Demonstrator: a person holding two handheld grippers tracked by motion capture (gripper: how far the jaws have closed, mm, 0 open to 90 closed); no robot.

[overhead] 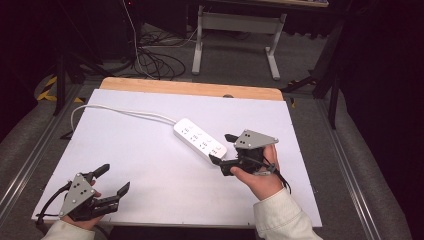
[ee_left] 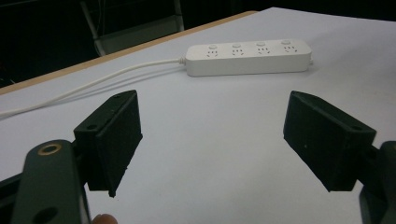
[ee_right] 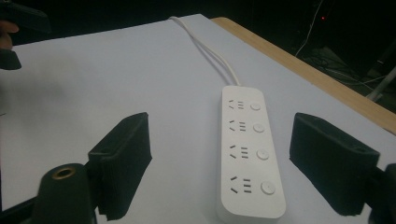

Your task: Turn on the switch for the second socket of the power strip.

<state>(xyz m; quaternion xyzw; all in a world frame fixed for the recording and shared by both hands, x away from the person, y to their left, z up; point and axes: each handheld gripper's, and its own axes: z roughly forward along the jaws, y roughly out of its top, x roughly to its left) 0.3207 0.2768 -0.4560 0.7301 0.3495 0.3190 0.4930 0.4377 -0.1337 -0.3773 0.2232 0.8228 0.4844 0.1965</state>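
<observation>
A white power strip [overhead: 199,139] with several sockets and round buttons lies near the middle of the white table top [overhead: 150,150], its white cable [overhead: 115,112] running off to the far left. My right gripper [overhead: 223,148] hovers open at the strip's near end, jaws wide and empty. In the right gripper view the strip [ee_right: 249,151] lies between the jaws, nearer the right one, and the gripper [ee_right: 236,165] holds nothing. My left gripper [overhead: 114,179] is open at the table's near left corner. The left gripper view shows the strip [ee_left: 248,56] far ahead of that gripper [ee_left: 233,140].
The white sheet covers a wooden table whose bare far edge [overhead: 190,88] shows. Beyond it stand a white table frame [overhead: 235,35] and loose cables [overhead: 155,60] on the floor. Metal rails [overhead: 30,160] run along both sides.
</observation>
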